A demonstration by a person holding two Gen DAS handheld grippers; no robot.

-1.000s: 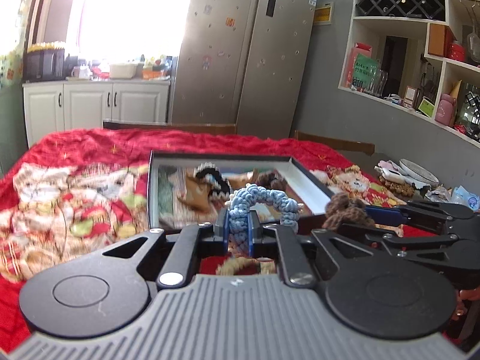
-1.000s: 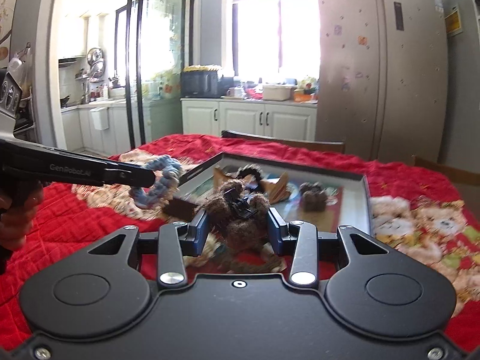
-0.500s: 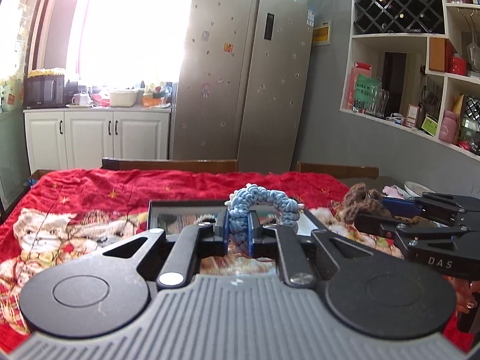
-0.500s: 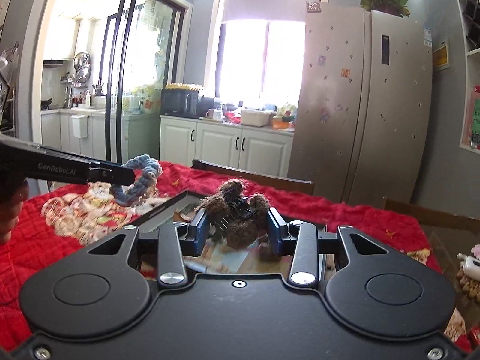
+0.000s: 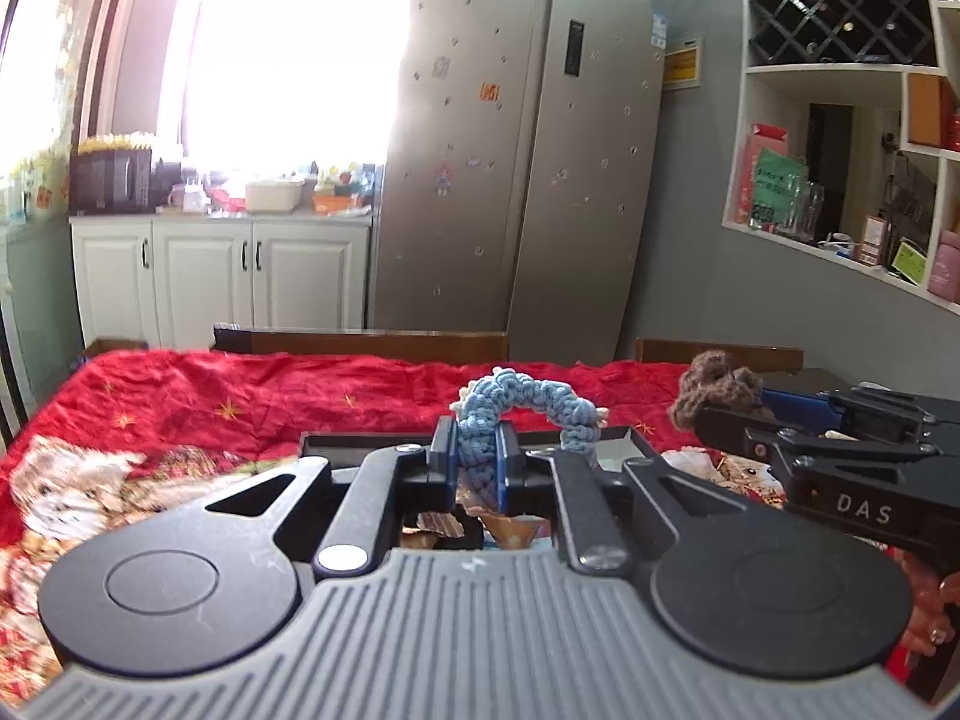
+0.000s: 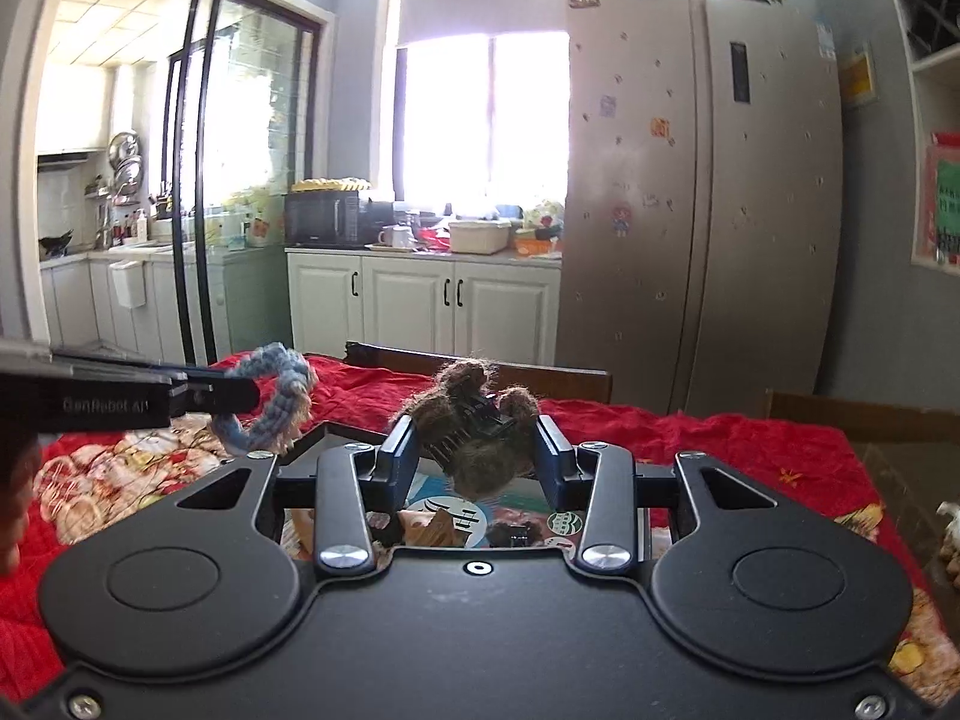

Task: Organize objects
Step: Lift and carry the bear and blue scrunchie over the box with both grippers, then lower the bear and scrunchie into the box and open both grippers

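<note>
Left wrist view: both grippers have risen above the tray (image 5: 636,435); left gripper (image 5: 477,462) clamps blue ring (image 5: 528,405), right gripper (image 6: 477,459) clamps brown clip (image 6: 480,432), both items lifted out, placement pending

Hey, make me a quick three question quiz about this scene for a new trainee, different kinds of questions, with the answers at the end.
1. True or false: the left gripper is shut on the blue knitted ring.
2. What does the right gripper hold? A) a fuzzy brown hair claw B) a white mug C) a spoon
3. Fill in: below both grippers lies an open ____ on the red cloth.

Key
1. True; its pads squeeze the ring.
2. A; the fuzzy brown hair claw sits between the pads.
3. Box, with small items inside.
</note>
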